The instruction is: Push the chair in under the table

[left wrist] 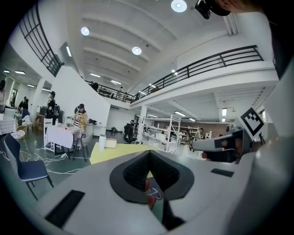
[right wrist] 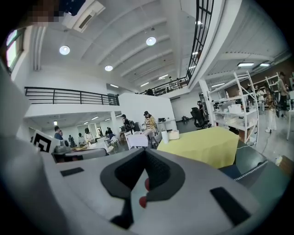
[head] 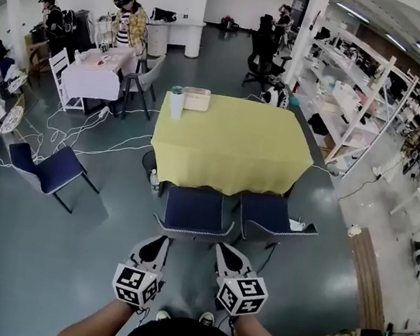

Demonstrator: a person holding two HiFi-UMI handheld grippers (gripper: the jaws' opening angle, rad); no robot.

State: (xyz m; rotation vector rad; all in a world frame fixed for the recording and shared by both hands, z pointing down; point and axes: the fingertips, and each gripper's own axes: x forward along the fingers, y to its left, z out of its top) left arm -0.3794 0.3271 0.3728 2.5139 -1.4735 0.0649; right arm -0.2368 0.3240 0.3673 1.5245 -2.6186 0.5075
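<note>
Where the person stands, nearest: two forearms reach forward over the dark floor, a gripper in each hand, side by side.
Left gripper (head: pixel 158 242): jaws closed tight on each other with nothing between them; it stops short of the chairs and touches neither.
Right gripper (head: pixel 224 251): jaws also pressed together and empty, just right of the left one.
Left blue chair (head: pixel 194 211): just beyond the grippers, at the table's near edge, with its seat showing in front of the cloth.
Right blue chair (head: pixel 272 212): beside it on the right, also at the near edge, with its seat mostly out from under.
Table (head: pixel 232 147): covered by a yellow cloth that hangs down its near side.
White cup (head: pixel 176 103) and white box (head: pixel 196 99): together at the table's far left corner.
Spare blue chair (head: pixel 49 171): to the left, well apart from the table, near white cables (head: pixel 82 132) on the floor.
White-clothed table (head: pixel 95 76): far left, with people around it.
White shelving (head: pixel 347 90): along the right, running far.
</note>
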